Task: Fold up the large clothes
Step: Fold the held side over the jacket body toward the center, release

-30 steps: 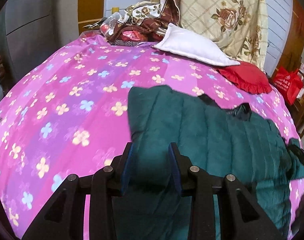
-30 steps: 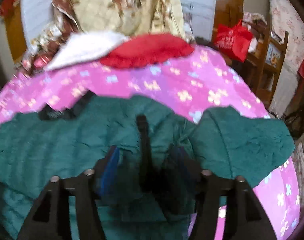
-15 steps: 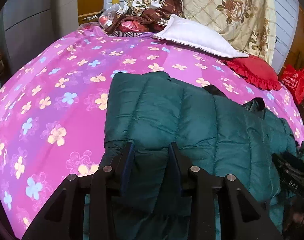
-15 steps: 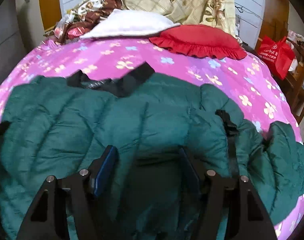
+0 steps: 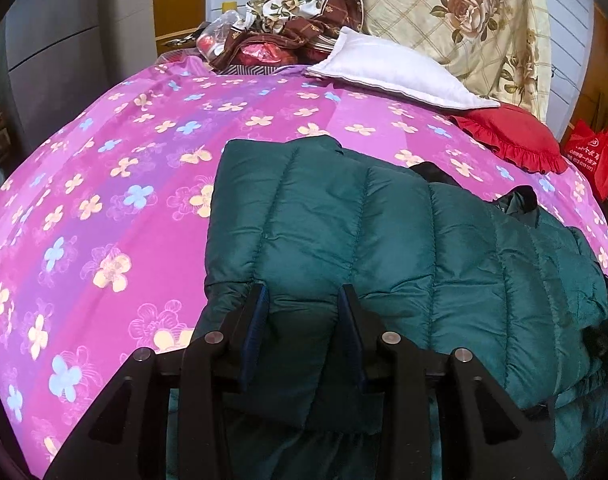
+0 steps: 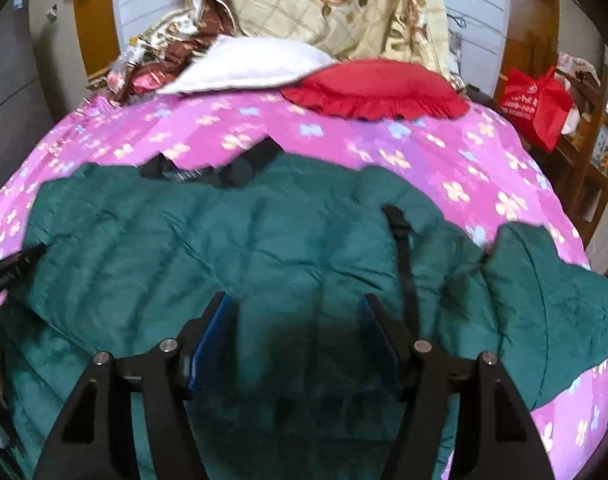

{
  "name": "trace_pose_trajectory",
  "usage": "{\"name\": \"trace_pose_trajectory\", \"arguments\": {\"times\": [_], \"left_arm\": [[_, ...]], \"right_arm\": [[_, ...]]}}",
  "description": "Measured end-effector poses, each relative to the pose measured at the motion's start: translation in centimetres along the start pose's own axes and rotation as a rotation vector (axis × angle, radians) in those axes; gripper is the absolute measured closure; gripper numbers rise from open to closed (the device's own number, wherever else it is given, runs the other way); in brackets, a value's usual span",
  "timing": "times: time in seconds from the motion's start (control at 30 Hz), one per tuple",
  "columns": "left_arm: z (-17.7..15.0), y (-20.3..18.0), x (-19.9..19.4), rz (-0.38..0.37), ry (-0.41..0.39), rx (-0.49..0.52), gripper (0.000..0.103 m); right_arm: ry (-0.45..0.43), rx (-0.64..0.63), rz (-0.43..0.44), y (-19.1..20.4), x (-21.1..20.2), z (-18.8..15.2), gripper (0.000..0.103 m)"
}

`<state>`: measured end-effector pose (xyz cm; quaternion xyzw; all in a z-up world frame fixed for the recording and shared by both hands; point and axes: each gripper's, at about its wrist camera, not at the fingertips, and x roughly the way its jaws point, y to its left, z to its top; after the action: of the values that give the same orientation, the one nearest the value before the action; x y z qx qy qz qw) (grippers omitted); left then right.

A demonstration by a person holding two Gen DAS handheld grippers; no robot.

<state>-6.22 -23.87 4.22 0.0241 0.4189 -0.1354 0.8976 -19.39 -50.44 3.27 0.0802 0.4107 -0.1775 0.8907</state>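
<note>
Green jacket (image 5: 384,240) hides left gripper's (image 5: 302,308) grip.

A dark green quilted jacket (image 5: 384,248) now lies doubled over on the pink flowered bedspread (image 5: 104,184), its near panel drawn up and across the garment where a second ago it spread flat. In the left wrist view the jacket's folded edge sits nearer the white pillow (image 5: 396,74) than before, covering more of the bedspread. The left hand-held gripper (image 5: 302,312) holds a fold of jacket between its fingers, a thicker bundle than a second earlier. In the right wrist view the right hand-held gripper (image 6: 300,328) stands wider apart over the jacket than half a second ago, and the black strap (image 6: 404,256) has shifted right of its fingers.
</note>
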Motion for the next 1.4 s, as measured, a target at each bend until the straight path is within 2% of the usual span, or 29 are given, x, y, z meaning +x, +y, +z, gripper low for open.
{"name": "trace_pose_trajectory", "arguments": {"times": [0.1, 0.23, 0.33, 0.47, 0.77, 1.4], "left_arm": [[-0.1, -0.1, 0.0, 0.005, -0.007, 0.007, 0.085], [-0.1, -0.1, -0.7, 0.012, -0.007, 0.013, 0.084], [-0.3, 0.1, -1.9, 0.005, -0.009, 0.015, 0.084], [-0.6, 0.1, -3.7, -0.018, -0.004, 0.012, 0.084], [-1.6, -0.9, -8.5, -0.059, -0.046, 0.027, 0.084], [-3.9, -4.2, -14.8, -0.094, -0.093, 0.077, 0.084]], "right_arm": [[0.020, 0.033, 0.018, -0.8, 1.7, -0.9, 0.033], [0.020, 0.007, -0.020, -0.1, 1.3, -0.8, 0.033], [-0.001, 0.024, -0.005, -0.1, -0.4, -0.9, 0.033], [-0.017, 0.054, 0.017, -0.5, -2.4, -1.4, 0.027], [-0.034, 0.062, 0.018, -0.1, -6.1, -2.7, 0.021], [-0.063, 0.063, 0.009, -0.7, -11.6, -5.1, 0.017]]}}
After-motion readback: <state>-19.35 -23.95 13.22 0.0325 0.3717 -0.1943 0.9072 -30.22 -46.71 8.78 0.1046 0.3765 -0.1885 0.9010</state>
